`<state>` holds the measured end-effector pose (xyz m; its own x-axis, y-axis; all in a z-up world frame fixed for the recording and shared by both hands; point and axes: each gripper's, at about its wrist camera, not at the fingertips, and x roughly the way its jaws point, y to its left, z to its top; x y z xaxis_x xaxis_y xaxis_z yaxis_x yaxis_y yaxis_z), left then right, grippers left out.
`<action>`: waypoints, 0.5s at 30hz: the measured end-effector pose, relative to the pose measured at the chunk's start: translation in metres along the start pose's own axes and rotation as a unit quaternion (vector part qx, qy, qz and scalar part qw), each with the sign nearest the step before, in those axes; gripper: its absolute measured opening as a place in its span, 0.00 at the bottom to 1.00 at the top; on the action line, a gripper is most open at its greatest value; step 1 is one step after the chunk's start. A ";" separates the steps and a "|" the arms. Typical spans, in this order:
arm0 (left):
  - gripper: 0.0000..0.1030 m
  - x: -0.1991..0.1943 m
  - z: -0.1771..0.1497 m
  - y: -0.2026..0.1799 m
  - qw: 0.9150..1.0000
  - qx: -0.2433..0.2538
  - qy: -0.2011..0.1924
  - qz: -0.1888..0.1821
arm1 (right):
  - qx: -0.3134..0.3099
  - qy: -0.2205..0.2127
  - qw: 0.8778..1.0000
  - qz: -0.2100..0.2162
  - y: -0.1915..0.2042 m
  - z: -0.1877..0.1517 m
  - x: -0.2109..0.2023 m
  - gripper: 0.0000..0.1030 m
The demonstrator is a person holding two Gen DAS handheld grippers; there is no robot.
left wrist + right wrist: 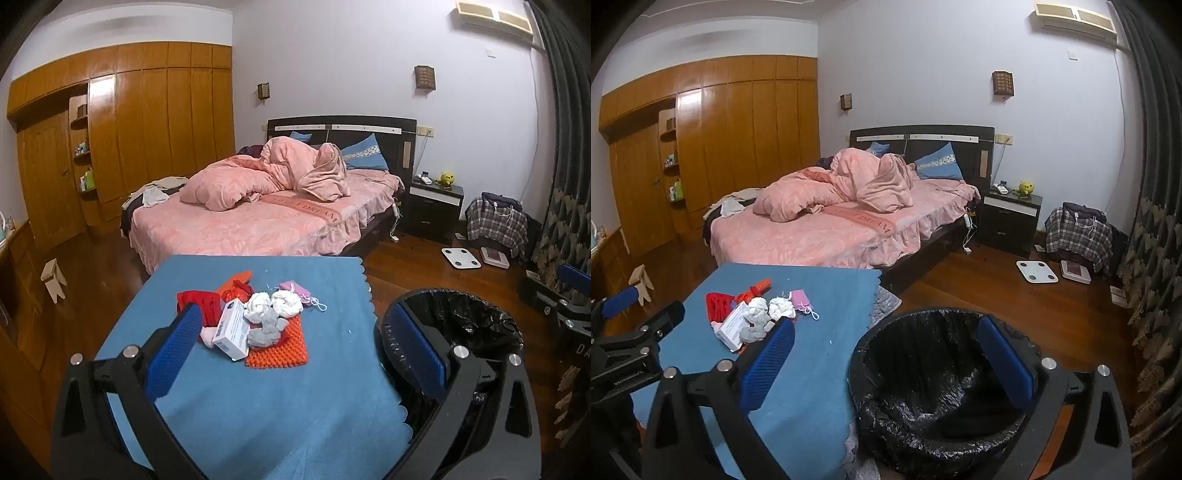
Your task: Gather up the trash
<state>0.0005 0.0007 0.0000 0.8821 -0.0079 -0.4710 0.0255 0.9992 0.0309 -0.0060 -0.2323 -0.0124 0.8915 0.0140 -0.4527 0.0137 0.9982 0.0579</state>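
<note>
Two grippers, left gripper (295, 354) and right gripper (892, 363), spread wide, holding nothing | trash pile (255, 321) mid blue table (258, 398) | black-lined bin (923, 387) right of table

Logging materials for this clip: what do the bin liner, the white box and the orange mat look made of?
Bin liner: thin black plastic film, glossy, crinkled. White box: printed cardboard by its flat faces and crisp edges. Orange mat: rows of bumps suggest rubber or foam; unclear which.

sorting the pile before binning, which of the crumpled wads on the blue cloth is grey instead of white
The grey wad, lying nearest the camera against the white box and on the orange mat. The two white wads sit side by side behind it.
</note>
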 end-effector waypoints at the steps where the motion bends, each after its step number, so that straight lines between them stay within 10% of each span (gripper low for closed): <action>1: 0.95 0.000 0.000 0.000 1.000 0.000 -0.001 0.000 | 0.000 0.000 1.000 0.000 0.000 0.000 0.000 0.94; 15: 0.95 -0.001 0.000 0.001 1.000 0.001 -0.005 0.002 | 0.000 0.001 1.000 0.000 0.000 0.000 0.001 0.94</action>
<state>-0.0003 0.0019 0.0001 0.8865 -0.0043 -0.4626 0.0233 0.9991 0.0354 -0.0056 -0.2318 -0.0129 0.8911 0.0138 -0.4537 0.0136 0.9983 0.0570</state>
